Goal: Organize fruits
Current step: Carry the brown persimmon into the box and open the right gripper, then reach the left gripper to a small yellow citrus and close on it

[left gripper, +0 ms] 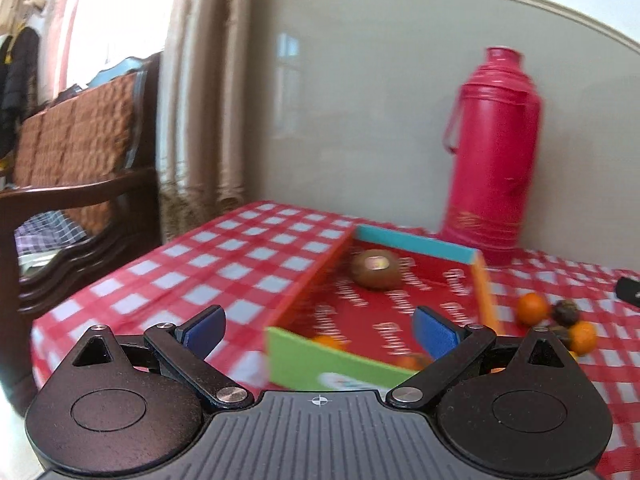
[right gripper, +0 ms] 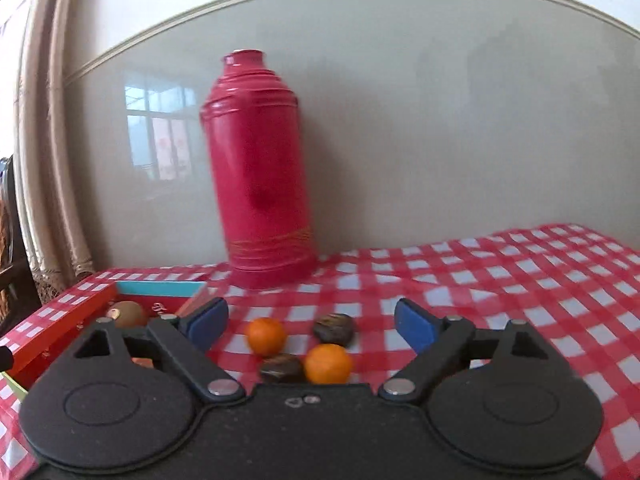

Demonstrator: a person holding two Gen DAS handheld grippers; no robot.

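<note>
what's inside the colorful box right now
A brown kiwi sits near the box's far end, and two orange fruits peek above the green near wall. That wall and the left gripper hide the remaining floor.

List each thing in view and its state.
Left gripper: open, holding nothing.
Right gripper: open, holding nothing.
Box: open-topped, kiwi inside.
Flask: upright.
Oranges and dark fruits: loose on the tablecloth, outside the box.
</note>
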